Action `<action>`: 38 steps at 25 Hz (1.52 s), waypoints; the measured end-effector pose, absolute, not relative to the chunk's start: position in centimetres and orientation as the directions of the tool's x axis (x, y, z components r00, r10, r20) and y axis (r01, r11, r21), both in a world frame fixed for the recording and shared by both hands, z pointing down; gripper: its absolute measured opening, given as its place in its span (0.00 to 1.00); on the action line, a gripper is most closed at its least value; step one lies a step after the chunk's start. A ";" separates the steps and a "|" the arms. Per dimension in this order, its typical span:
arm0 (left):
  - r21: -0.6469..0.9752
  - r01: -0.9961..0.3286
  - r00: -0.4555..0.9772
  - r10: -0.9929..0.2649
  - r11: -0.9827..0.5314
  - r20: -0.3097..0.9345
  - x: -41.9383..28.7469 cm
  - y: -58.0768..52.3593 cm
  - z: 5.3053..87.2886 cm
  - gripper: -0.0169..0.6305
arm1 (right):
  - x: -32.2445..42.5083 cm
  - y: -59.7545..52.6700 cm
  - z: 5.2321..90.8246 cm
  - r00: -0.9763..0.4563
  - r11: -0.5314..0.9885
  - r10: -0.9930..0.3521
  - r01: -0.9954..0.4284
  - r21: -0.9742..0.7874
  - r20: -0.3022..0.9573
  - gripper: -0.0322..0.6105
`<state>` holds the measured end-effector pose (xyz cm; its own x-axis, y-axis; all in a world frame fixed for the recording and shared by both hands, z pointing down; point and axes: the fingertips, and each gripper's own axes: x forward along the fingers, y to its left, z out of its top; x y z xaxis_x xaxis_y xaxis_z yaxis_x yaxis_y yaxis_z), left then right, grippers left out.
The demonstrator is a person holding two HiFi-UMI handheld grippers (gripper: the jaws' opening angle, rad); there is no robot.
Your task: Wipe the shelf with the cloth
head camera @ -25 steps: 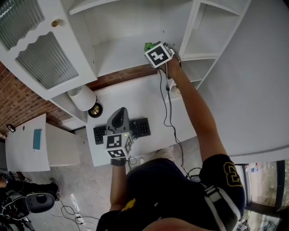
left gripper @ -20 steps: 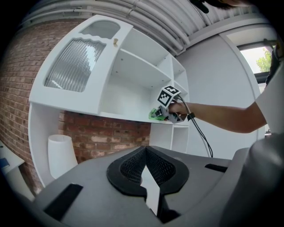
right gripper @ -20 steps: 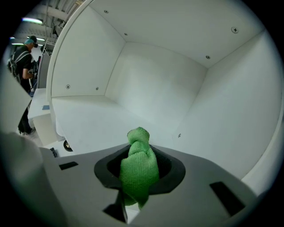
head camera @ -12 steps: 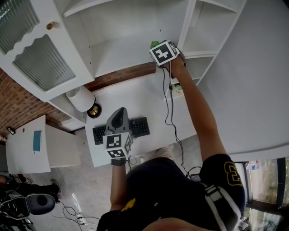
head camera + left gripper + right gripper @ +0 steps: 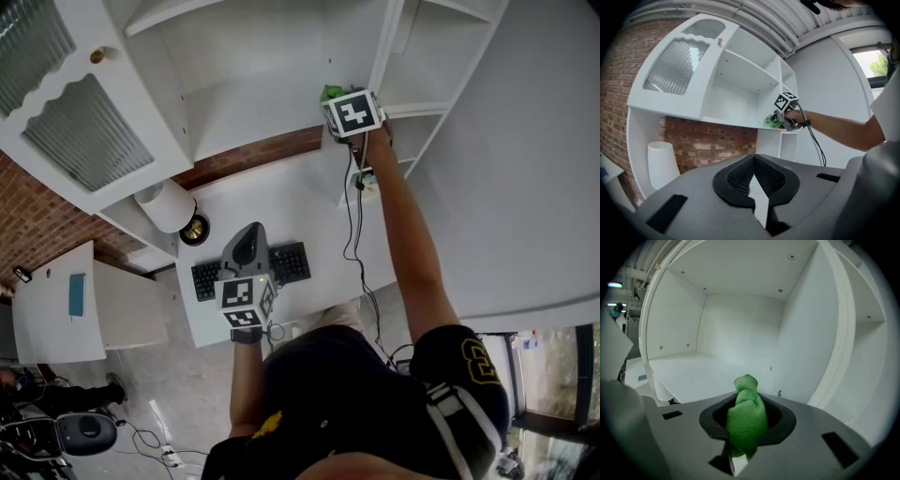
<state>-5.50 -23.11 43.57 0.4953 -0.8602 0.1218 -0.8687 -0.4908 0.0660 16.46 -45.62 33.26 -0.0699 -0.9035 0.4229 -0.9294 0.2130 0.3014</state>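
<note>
A green cloth [image 5: 747, 413] is bunched between the jaws of my right gripper [image 5: 746, 427], which is shut on it. In the head view that gripper [image 5: 337, 99] rests at the right end of the white shelf board [image 5: 253, 103], close to the upright divider [image 5: 389, 56], and the cloth [image 5: 331, 93] peeks out beyond the marker cube. The left gripper view shows the cloth [image 5: 771, 121] lying on the shelf's front edge. My left gripper [image 5: 248, 236] hangs over the desk, level, with its jaws meeting at the tips and nothing between them.
Below the shelf stands a white desk [image 5: 309, 211] with a black keyboard [image 5: 291, 265] and a white cylinder lamp [image 5: 169, 202]. A ribbed-glass cabinet door [image 5: 84, 122] stands open at the left. The brick wall [image 5: 253, 159] is behind the desk.
My right gripper has slid to the right along the shelf with the cloth in it, and now sits near the divider. The left gripper has stayed put.
</note>
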 end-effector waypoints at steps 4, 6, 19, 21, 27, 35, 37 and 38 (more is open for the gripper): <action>0.071 -0.874 0.486 -0.865 -0.481 0.127 -6.2 -23.4 43.9 0.05 | 17.0 -45.3 33.3 -0.088 0.191 -0.922 -0.951 0.244 0.378 0.17; 0.072 -0.874 0.486 -0.864 -0.481 0.129 -6.3 -23.4 44.0 0.05 | 17.2 -45.2 33.2 -0.101 0.184 -0.935 -0.958 0.220 0.341 0.17; 0.070 -0.852 0.523 -0.839 -0.518 0.152 -4.7 -24.3 45.1 0.05 | 17.4 -42.4 32.7 -0.051 0.049 -0.997 -0.998 0.042 -0.058 0.17; 0.070 -0.848 0.529 -0.835 -0.525 0.150 -4.3 -24.5 45.0 0.05 | 15.9 -42.0 32.9 -0.080 0.076 -0.995 -0.995 0.070 -0.052 0.17; 0.061 -0.849 0.528 -0.839 -0.525 0.133 -4.1 -24.9 44.2 0.05 | 8.9 -40.5 33.7 -0.216 0.212 -0.976 -0.965 0.154 -0.012 0.17; 0.052 -0.891 0.453 -0.882 -0.451 0.126 -8.0 -24.0 43.6 0.05 | 0.1 -38.7 35.4 -0.395 0.397 -0.917 -0.896 0.200 0.054 0.17; 0.051 -0.902 0.432 -0.893 -0.429 0.124 -9.1 -23.7 43.5 0.05 | -2.4 -38.4 35.4 -0.435 0.438 -0.898 -0.873 0.215 0.066 0.17; 0.051 -0.907 0.421 -0.899 -0.418 0.123 -9.6 -23.5 43.4 0.05 | -3.7 -38.2 35.4 -0.455 0.460 -0.887 -0.861 0.219 0.073 0.17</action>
<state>-9.55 -23.46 43.44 0.4211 -0.8987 0.1229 -0.9070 -0.4181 0.0507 -3.66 -38.24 35.39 -0.4554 -0.8873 0.0726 -0.8608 0.4596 0.2186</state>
